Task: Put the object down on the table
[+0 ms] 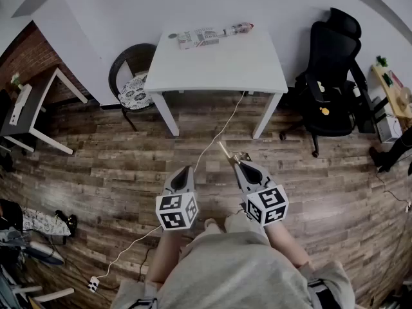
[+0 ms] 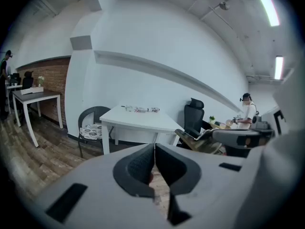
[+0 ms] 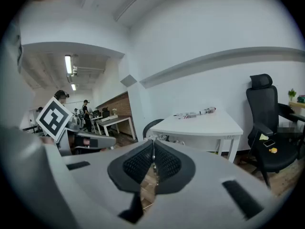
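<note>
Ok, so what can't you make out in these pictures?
- Thin object held by the right gripper: tiny in the head view. In the right gripper view the shut fingers hide all but an edge. Its kind is unclear.
- Small items at the far edge of the white table: too small in every view to identify.
- Floor below the left gripper: its own body hides it in the left gripper view.

I'm looking into an open-plan office: a white table (image 1: pixel 219 63) set against a plain white wall, a black swivel chair (image 1: pixel 331 76) beside it, another desk (image 1: pixel 32 105) by a brick wall (image 1: pixel 26 56), a wood-plank floor (image 1: pixel 96 172), strip lights (image 2: pixel 268 6) on the ceiling, and a person (image 2: pixel 247 113) standing at a workstation farther back
</note>
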Available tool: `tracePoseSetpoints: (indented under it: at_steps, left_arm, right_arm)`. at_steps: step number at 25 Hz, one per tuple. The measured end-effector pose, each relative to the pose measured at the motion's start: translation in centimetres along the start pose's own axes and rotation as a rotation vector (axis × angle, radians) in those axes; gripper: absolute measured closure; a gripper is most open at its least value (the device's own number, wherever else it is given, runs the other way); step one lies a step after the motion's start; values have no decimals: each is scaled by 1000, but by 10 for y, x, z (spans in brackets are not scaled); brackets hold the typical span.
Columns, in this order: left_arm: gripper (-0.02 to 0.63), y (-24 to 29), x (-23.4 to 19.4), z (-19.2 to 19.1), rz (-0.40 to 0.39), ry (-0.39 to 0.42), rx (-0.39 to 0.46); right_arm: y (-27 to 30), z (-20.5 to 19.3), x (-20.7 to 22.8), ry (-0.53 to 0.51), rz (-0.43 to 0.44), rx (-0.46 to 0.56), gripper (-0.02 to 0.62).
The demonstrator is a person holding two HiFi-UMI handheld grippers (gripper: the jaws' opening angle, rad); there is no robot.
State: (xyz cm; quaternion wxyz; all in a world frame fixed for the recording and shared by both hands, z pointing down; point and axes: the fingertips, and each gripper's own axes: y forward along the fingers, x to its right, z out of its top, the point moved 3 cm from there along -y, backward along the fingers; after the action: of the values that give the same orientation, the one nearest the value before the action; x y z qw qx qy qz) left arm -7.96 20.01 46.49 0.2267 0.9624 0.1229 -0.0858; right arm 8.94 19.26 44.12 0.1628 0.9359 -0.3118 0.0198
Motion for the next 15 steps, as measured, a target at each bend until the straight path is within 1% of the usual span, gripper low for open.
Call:
tracePoseSetpoints:
  at_steps: [4,8,10,15]
  left_arm:
    - [597,-49,8,-12,26,12,38]
    - [597,-83,27,-25,45,13,61]
    - [597,-96,38,-30,50,10,61]
    - [597,-111,62,-40,31,22,64]
  right_arm:
    - [-36,-8,-31,-24,18,11,588]
    - [-72,-11,-45,-33,28,40,588]
    - [-88,-13,-49,-36,34,43,588]
    - [-114,-22,-51,-41,27,36,588]
